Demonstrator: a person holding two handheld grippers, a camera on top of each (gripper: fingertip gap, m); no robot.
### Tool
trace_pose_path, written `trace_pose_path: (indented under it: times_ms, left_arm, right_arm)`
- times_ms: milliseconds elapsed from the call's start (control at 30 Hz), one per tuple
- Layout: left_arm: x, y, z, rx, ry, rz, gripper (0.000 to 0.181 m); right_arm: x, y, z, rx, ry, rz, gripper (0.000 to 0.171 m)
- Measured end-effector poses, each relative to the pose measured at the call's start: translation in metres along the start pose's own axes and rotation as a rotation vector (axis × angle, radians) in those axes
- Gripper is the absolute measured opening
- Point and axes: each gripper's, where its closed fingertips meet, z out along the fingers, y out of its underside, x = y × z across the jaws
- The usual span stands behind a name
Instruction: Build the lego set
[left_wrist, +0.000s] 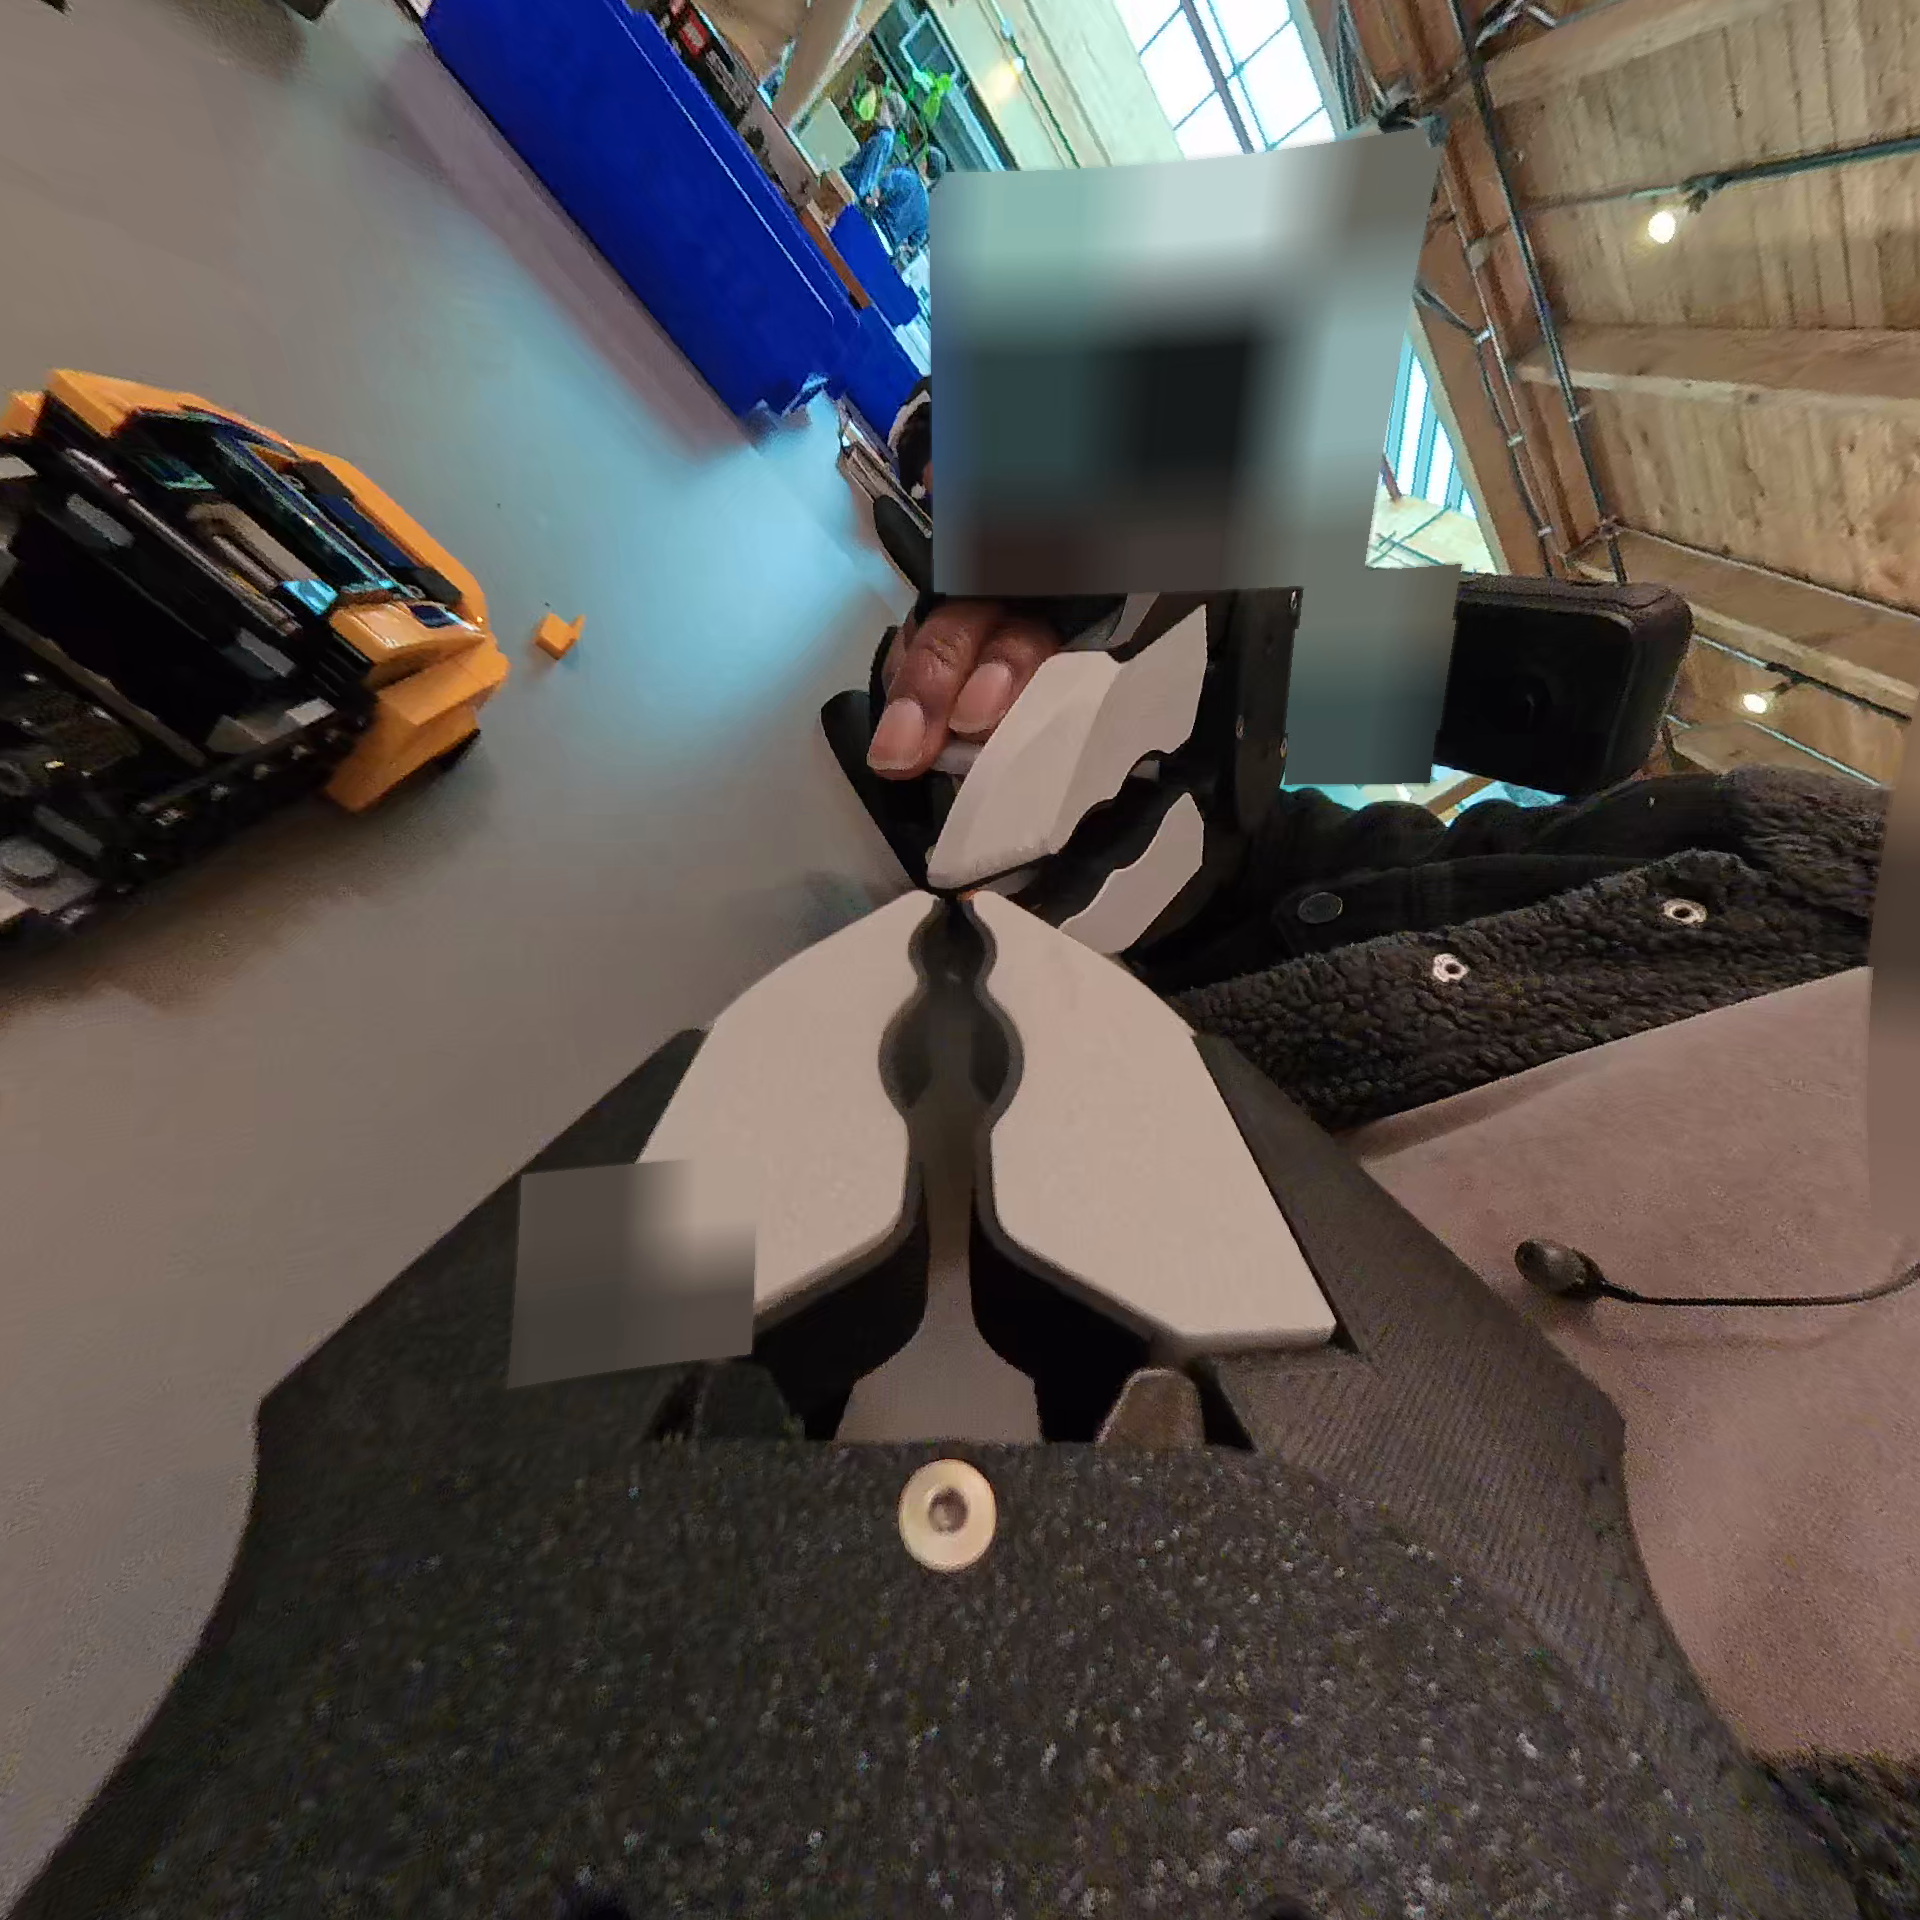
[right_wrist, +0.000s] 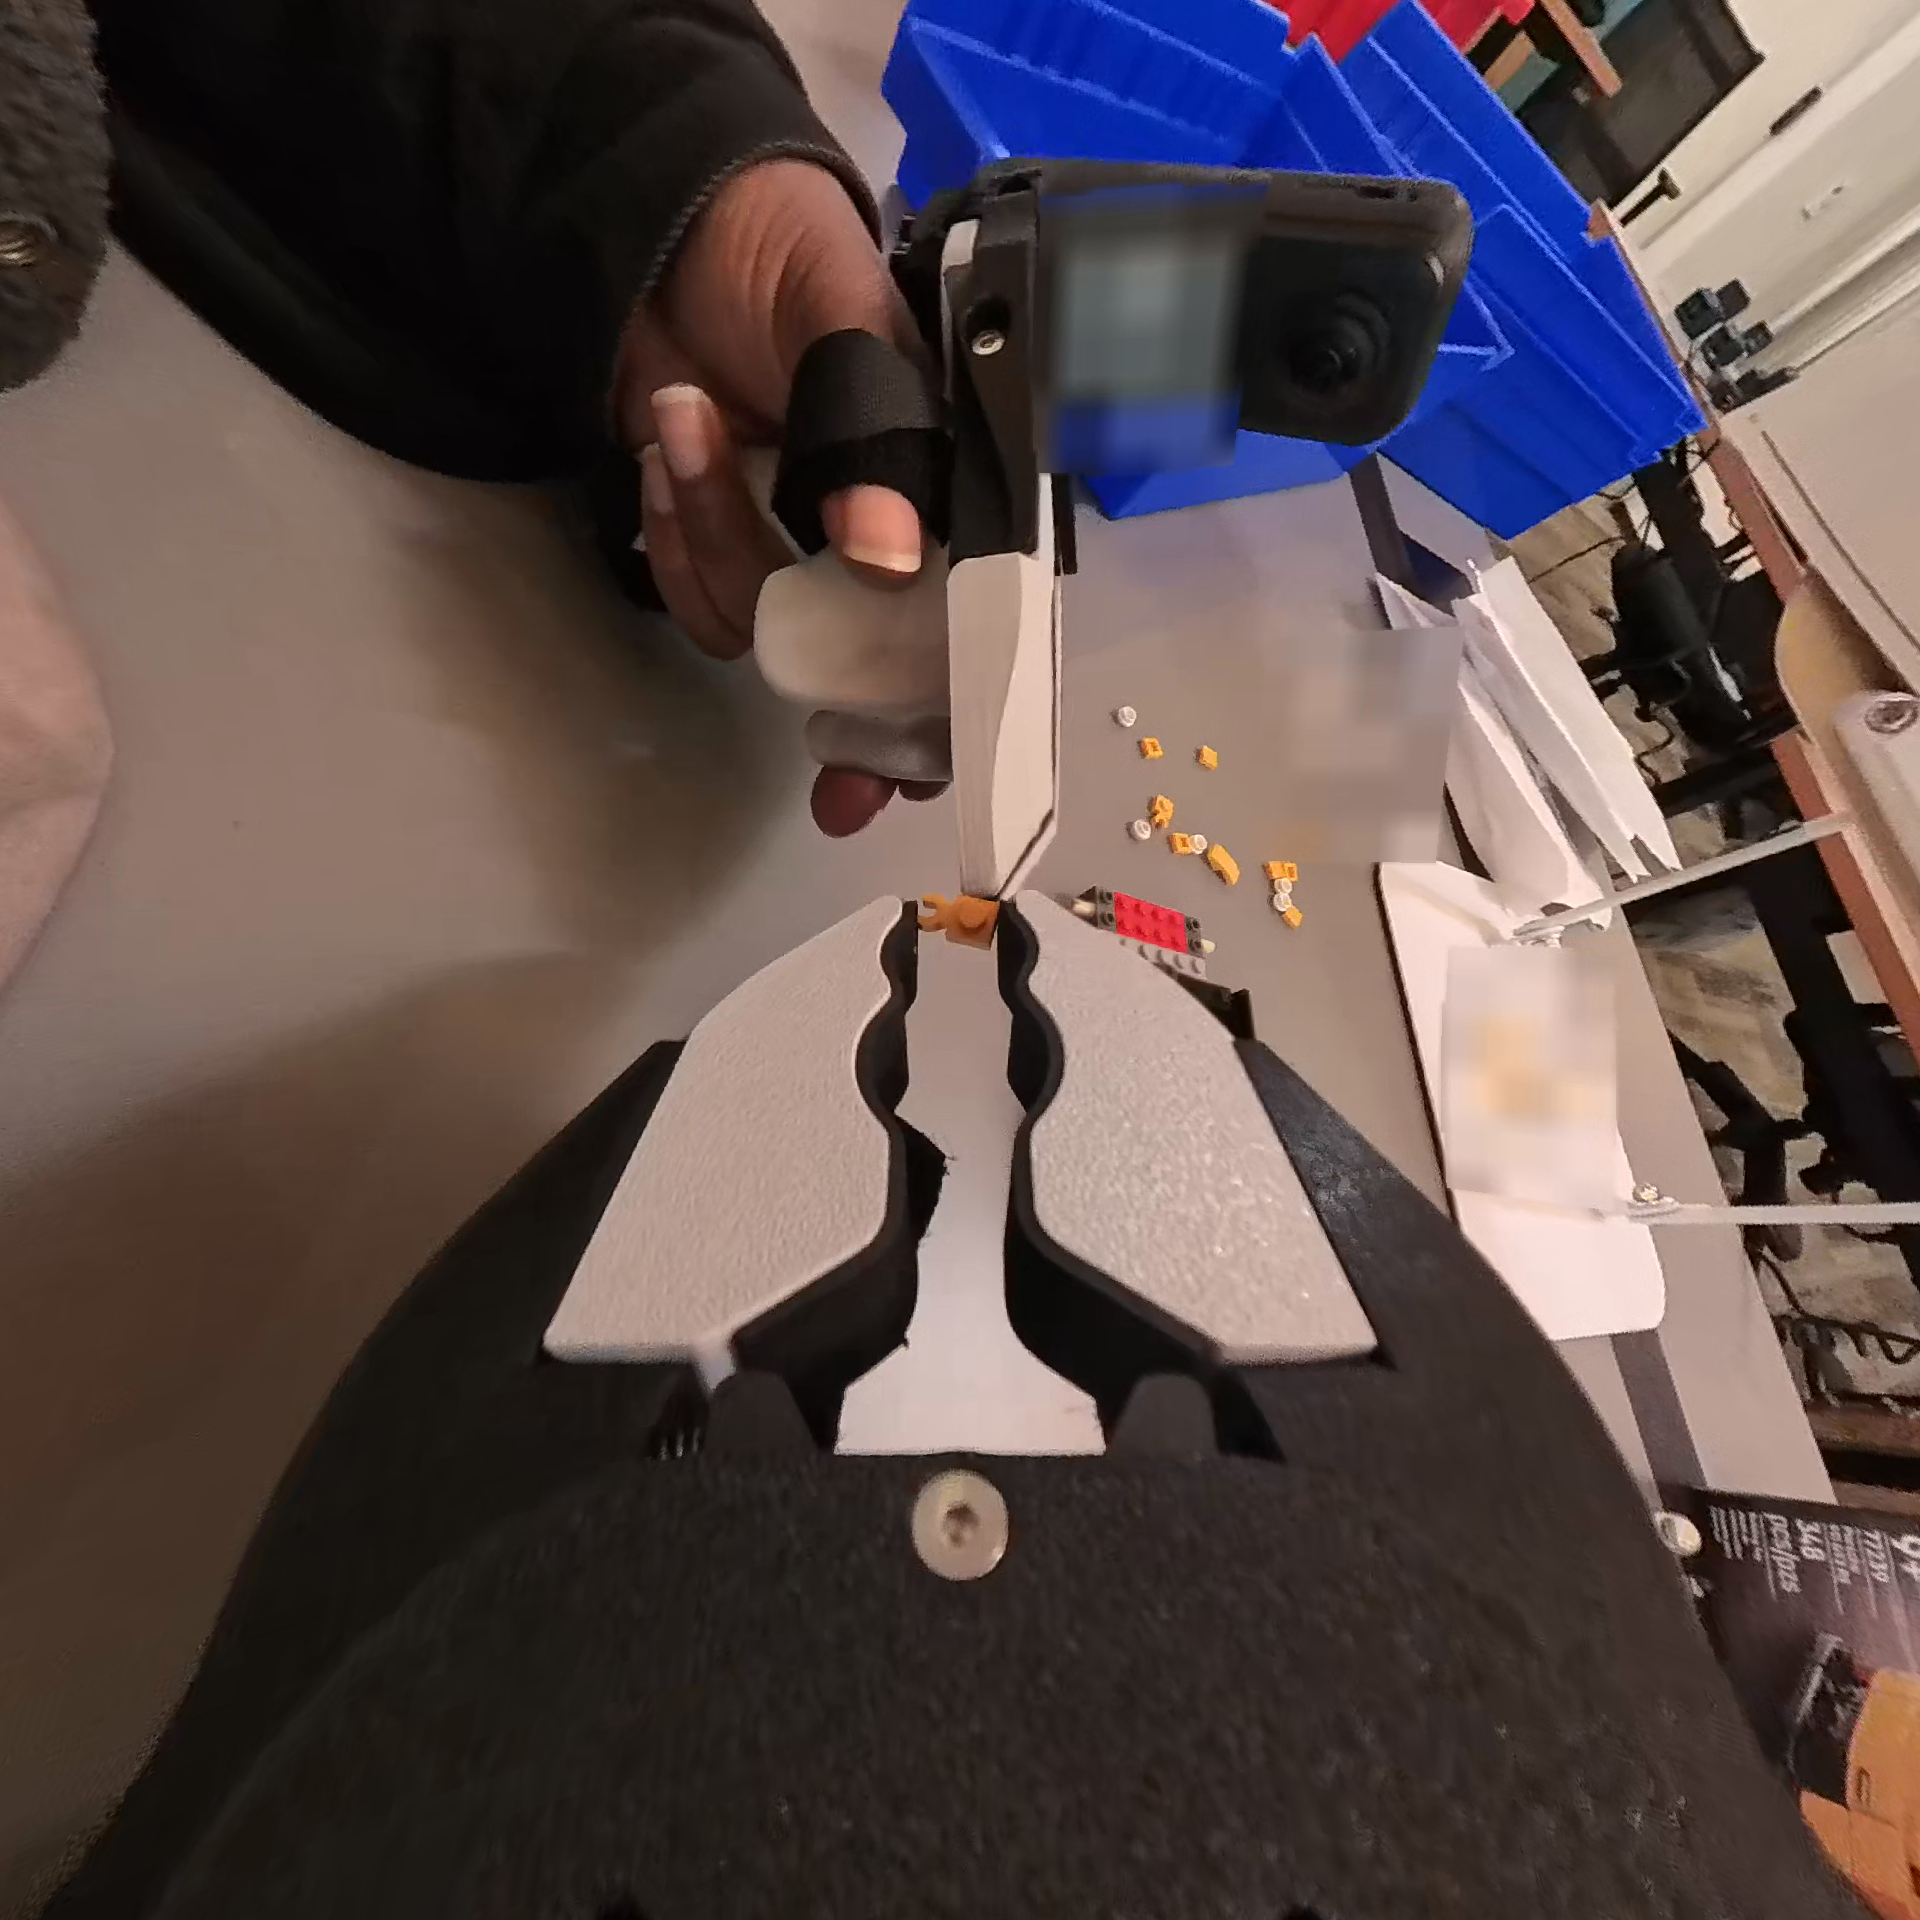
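Observation:
My right gripper (right_wrist: 961, 920) is shut on a small orange clip piece (right_wrist: 964, 922), held above the grey table. My left gripper (right_wrist: 982, 883) comes down from above, seen edge-on, with its closed tips touching the top of that piece. In the left wrist view my left gripper (left_wrist: 951, 906) has its jaws together, tip to tip with my right gripper (left_wrist: 987, 894); only a sliver of the orange piece (left_wrist: 967, 891) shows there. The orange and black lego car (left_wrist: 208, 623) sits on the table to the left, with a loose orange brick (left_wrist: 559, 632) beside it.
Several loose orange and grey pieces (right_wrist: 1205, 821) and a red plate assembly (right_wrist: 1148, 920) lie beyond the grippers. Blue bins (right_wrist: 1455, 312) stand behind; white papers (right_wrist: 1538, 727) and a dark booklet (right_wrist: 1818, 1662) lie at the right. A black cable (left_wrist: 1558, 1268) lies near the person's jacket. My left and right fingertips are right by each other.

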Motion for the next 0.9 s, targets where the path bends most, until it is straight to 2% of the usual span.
trace_pose_path:
  times_ms: [167, 533, 700, 900]
  left_arm:
    - [0.0014, 0.0052, 0.0028, -0.031, 0.015, -0.009, 0.007]
    - [-0.0005, 0.0015, -0.0011, -0.018, 0.007, -0.015, 0.002]
    - [-0.0038, -0.0001, -0.0022, -0.008, -0.006, -0.031, 0.002]
    - [-0.0076, 0.0008, -0.0021, -0.008, -0.025, -0.051, 0.002]
  right_arm:
    - [0.0001, 0.001, 0.0004, -0.001, -0.009, -0.017, 0.014]
    - [0.0043, -0.0013, 0.005, 0.013, -0.008, 0.009, 0.015]
    - [0.0076, 0.0015, 0.0063, -0.008, 0.001, 0.035, 0.018]
    - [0.0058, 0.0037, 0.0071, -0.05, 0.004, 0.037, 0.014]
